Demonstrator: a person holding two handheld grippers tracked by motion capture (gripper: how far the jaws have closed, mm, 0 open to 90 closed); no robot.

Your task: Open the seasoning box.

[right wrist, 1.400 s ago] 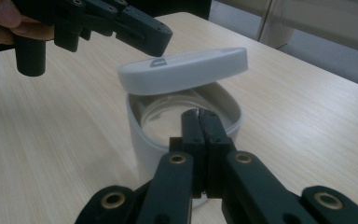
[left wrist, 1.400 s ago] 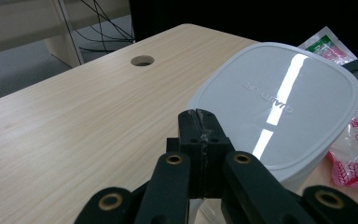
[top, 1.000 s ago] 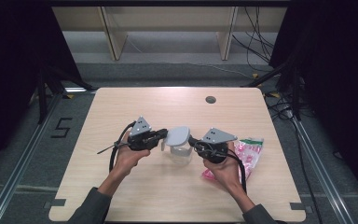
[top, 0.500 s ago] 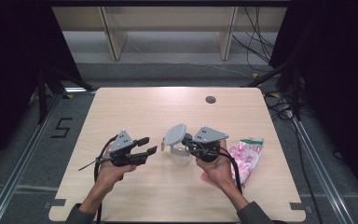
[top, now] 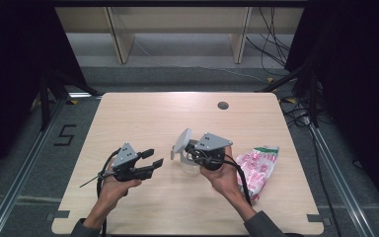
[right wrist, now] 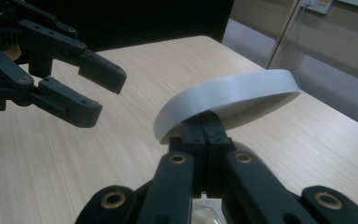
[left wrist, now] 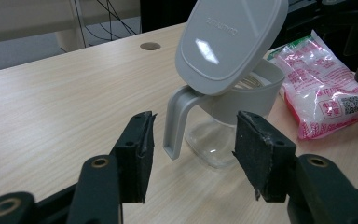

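Here my right gripper [right wrist: 204, 122] has its jaws pinching the thin, stiff grey lid [left wrist: 230, 42] tilted up off the clear pitcher [left wrist: 223, 116] mid-bench, probably light and slick, while my left gripper [left wrist: 193, 151], jaws spread, faces its sturdy handle [left wrist: 176, 123].

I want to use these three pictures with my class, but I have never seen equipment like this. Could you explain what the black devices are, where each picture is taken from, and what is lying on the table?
No robot here: a person holds a hand-operated claw in each hand. One picture looks down from above the wooden table. The other two come from cameras riding on each claw, looking along its two black jaws. The left claw is open and empty, facing a clear jug with a grey handle. The right claw is shut on the jug's grey lid, tilting it up. A pink and white packet lies beside the jug, on the person's right.
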